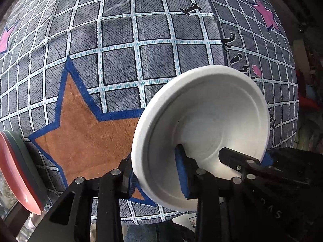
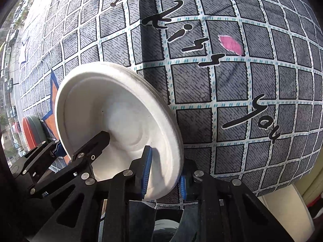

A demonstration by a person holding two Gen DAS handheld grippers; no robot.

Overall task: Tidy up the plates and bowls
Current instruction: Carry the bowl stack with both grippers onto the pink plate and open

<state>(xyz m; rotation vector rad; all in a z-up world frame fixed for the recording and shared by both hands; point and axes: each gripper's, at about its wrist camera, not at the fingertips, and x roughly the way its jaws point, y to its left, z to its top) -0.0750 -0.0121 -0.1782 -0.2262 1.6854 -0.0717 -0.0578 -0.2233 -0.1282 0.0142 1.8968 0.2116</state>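
White bowl [image 1: 206, 109], grey white-checked cloth [image 1: 121, 40] with orange blue-edged star [image 1: 84, 133].

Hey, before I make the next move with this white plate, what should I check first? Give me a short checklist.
1. Left tool clamped across the white plate rim: ok.
2. Right tool clamped across the opposite rim: ok.
3. One plate only, not several nested: cannot tell; the rim looks layered in the right wrist view.
4. Plate lifted off the checked cloth: cannot tell.
5. Red and grey dishes apart from the held plate: ok.
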